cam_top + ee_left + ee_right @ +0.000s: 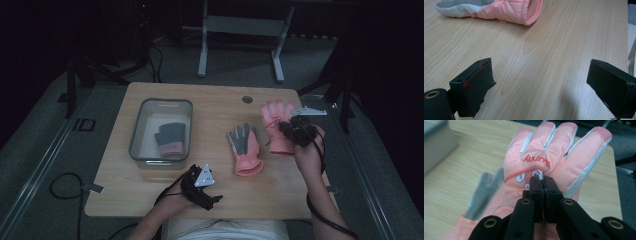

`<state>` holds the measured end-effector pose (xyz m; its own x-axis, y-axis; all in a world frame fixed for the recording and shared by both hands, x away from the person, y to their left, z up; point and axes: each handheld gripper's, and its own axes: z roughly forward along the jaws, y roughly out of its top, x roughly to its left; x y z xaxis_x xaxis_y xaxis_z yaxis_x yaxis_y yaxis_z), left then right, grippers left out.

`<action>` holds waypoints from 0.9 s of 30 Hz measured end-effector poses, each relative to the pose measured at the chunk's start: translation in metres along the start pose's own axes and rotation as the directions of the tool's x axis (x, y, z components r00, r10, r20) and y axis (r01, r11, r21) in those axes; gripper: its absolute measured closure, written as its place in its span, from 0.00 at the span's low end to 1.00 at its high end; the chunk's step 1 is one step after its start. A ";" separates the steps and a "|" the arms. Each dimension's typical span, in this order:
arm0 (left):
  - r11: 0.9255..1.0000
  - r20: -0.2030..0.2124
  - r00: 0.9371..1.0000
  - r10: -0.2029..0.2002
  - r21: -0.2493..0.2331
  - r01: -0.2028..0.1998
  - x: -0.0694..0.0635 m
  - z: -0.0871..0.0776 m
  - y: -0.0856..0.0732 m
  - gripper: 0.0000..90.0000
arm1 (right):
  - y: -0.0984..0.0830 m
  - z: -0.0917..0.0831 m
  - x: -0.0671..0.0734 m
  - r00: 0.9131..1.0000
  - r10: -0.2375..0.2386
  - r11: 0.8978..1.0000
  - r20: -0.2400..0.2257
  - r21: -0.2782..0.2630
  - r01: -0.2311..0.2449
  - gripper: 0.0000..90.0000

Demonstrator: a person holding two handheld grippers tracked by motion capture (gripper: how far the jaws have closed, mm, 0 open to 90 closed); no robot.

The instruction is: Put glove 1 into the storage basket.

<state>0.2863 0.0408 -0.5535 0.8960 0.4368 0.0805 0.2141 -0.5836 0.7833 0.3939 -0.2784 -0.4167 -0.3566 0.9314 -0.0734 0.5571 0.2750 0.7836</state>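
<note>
The tabletop is a pale wood board with rounded corners, and a small dark round hole sits near its far edge. Toward its left side stands a clear plastic bin with a grey-and-pink glove lying on its floor.

Near the middle of the tabletop lies a second glove, palm up, its grey palm and fingers pointing away from the person and its pink cuff toward them. In the left gripper view that cuff lies on its side at the top of the frame, well apart from the jaws.

The pink glove is at the right side of the tabletop, just beside the palm-up one. In the right gripper view it shows its back, with white trim between the fingers, red stitched lettering and a small cartoon patch, and it appears lifted off the wood, fingers pointing away.

The right tongs are clenched on the back of this pink glove, their jaws pressed together with a fold of fabric pinched near the patch. The hand holding them comes in from the lower right.

The left tongs are released, jaws spread wide over bare wood with nothing between them, near the front edge of the tabletop.
</note>
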 end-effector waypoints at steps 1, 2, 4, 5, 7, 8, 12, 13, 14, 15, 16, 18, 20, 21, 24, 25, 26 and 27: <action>1.000 -0.001 1.000 0.000 0.000 0.000 0.000 0.000 0.000 0.07 | 0.003 -0.002 0.005 1.000 -0.005 1.000 -0.005 -0.006 0.005 0.97; 1.000 -0.003 1.000 0.001 -0.001 -0.001 0.000 0.000 0.000 0.07 | 0.006 -0.005 0.011 1.000 -0.003 1.000 -0.012 -0.017 0.003 0.97; 1.000 -0.004 1.000 0.002 -0.002 -0.002 0.000 -0.001 0.000 0.07 | 0.009 -0.008 0.019 1.000 0.004 1.000 -0.029 -0.030 -0.005 0.97; 1.000 -0.003 1.000 0.002 -0.002 -0.002 0.000 -0.001 0.000 0.07 | 0.009 -0.010 0.024 0.999 0.007 0.999 -0.036 -0.033 -0.008 0.97; 1.000 -0.004 1.000 0.005 0.000 -0.005 0.000 -0.001 0.000 0.07 | 0.010 -0.010 0.035 0.998 -0.009 0.999 -0.054 -0.033 0.007 0.97; 1.000 -0.003 1.000 0.005 -0.001 -0.005 0.000 -0.001 0.000 0.07 | 0.011 -0.010 0.040 0.998 -0.020 0.999 -0.061 -0.033 0.018 0.97; 1.000 -0.001 1.000 0.003 -0.002 -0.003 -0.001 0.000 0.000 0.07 | 0.009 -0.005 0.060 0.995 -0.044 0.999 -0.089 -0.028 0.041 0.97; 1.000 -0.001 1.000 0.004 -0.002 -0.004 -0.001 0.000 0.000 0.07 | 0.009 -0.003 0.063 0.995 -0.043 0.999 -0.093 -0.019 0.042 0.97; 1.000 -0.001 1.000 0.002 -0.001 -0.002 -0.001 0.000 0.000 0.07 | 0.008 0.000 0.067 0.994 -0.041 0.999 -0.103 -0.014 0.040 0.97; 1.000 -0.002 1.000 0.003 0.000 -0.003 -0.001 0.000 0.000 0.07 | 0.006 0.002 0.070 0.994 -0.034 0.999 -0.104 -0.010 0.033 0.97; 1.000 -0.002 1.000 0.001 0.001 -0.001 -0.001 0.000 0.000 0.07 | 0.005 0.004 0.072 0.995 -0.025 1.000 -0.101 -0.004 0.025 0.97; 1.000 -0.005 1.000 0.004 0.001 -0.004 -0.001 0.000 0.001 0.07 | 0.001 0.008 0.078 0.996 -0.020 1.000 -0.087 0.004 0.021 0.97; 1.000 -0.003 1.000 0.004 0.000 -0.004 -0.002 0.000 0.001 0.07 | -0.003 0.014 0.082 0.997 -0.017 1.000 -0.074 0.019 0.019 0.97; 1.000 -0.005 1.000 0.006 0.000 -0.006 -0.002 0.000 0.001 0.07 | -0.005 0.016 0.084 0.997 -0.015 0.999 -0.073 0.027 0.017 0.97; 1.000 -0.005 1.000 0.006 0.001 -0.006 -0.002 0.000 0.001 0.07 | -0.010 0.023 0.090 0.998 -0.018 0.999 -0.060 0.041 0.021 0.97; 1.000 -0.007 1.000 0.003 -0.001 -0.003 -0.002 0.000 0.001 0.07 | -0.012 0.025 0.091 0.999 -0.018 0.999 -0.051 0.046 0.020 0.97; 1.000 -0.007 1.000 0.005 0.000 -0.005 -0.002 0.000 0.001 0.07 | -0.014 0.029 0.092 0.999 -0.015 0.998 -0.048 0.053 0.018 0.97; 1.000 -0.006 1.000 0.007 0.002 -0.007 -0.002 0.000 0.001 0.07 | -0.016 0.032 0.092 0.999 -0.007 0.998 -0.049 0.063 0.010 0.97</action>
<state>0.2848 0.0396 -0.5526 0.8951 0.4367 0.0893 0.2089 -0.5880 0.7814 0.3763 -0.1889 -0.4558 -0.3965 0.9167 -0.0488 0.5996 0.2989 0.7424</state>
